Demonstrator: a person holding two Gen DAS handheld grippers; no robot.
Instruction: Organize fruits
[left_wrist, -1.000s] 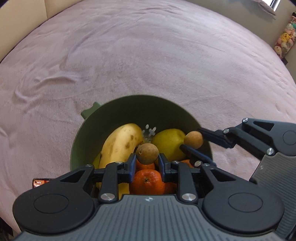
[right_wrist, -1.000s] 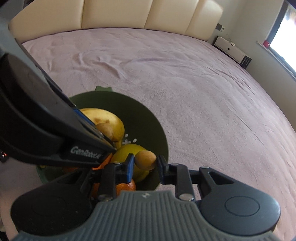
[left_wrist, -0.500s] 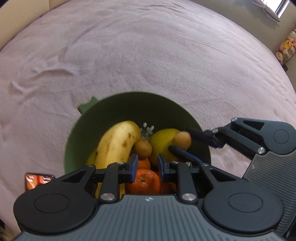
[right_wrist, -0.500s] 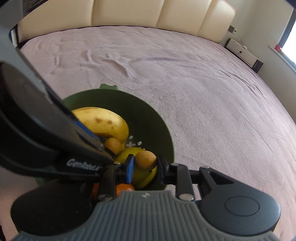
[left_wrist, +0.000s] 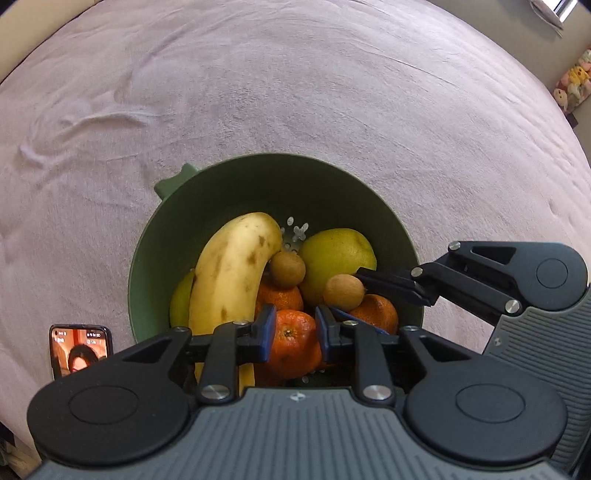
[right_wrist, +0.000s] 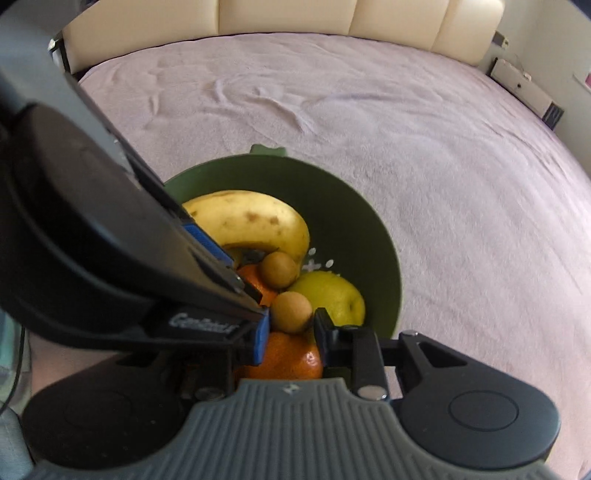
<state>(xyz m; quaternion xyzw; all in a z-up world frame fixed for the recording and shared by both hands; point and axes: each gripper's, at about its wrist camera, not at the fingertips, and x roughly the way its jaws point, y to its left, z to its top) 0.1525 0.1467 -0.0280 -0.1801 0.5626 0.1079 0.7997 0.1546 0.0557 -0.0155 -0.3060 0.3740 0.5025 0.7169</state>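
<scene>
Bed (left_wrist: 332, 92), pink cover, carries everything. Green bowl (left_wrist: 258, 192) near centre, holding the fruit: spotted banana (left_wrist: 232, 273) on the left, yellow-green pear (left_wrist: 336, 254) on the right, oranges (left_wrist: 291, 343) nearest, loose brown longan (left_wrist: 288, 269) between banana and pear. Left gripper (left_wrist: 291, 330): fingers narrow, nothing held, above an orange. Right gripper (right_wrist: 291, 332): fingers closed on a second longan (right_wrist: 291, 310) over the bowl. Phone (left_wrist: 79, 350) lies left of the bowl.
</scene>
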